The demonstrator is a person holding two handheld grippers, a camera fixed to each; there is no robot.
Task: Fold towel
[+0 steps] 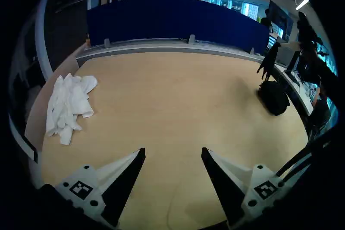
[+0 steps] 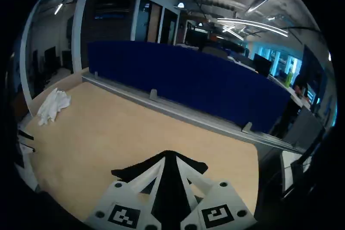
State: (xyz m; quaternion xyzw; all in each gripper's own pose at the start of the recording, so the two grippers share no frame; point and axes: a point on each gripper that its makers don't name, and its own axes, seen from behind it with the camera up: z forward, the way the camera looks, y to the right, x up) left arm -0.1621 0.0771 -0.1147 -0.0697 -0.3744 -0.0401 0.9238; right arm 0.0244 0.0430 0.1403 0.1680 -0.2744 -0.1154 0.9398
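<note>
Crumpled white cloth towel [image 1: 69, 105] heaped near the left edge of the pale wooden counter [image 1: 181, 100], well apart from both tools. Left gripper [image 1: 172, 149] low, jaws wide, likely readied for a corner. Right gripper [image 2: 168, 155], jaws pressed together, seemingly idle.

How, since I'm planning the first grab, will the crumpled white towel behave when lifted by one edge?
Probably floppy: the white towel lies crumpled in soft folds on the wooden table, so a lifted edge would likely drape and drag. It looks light and thin, so pushing may bunch it rather than slide it.
</note>
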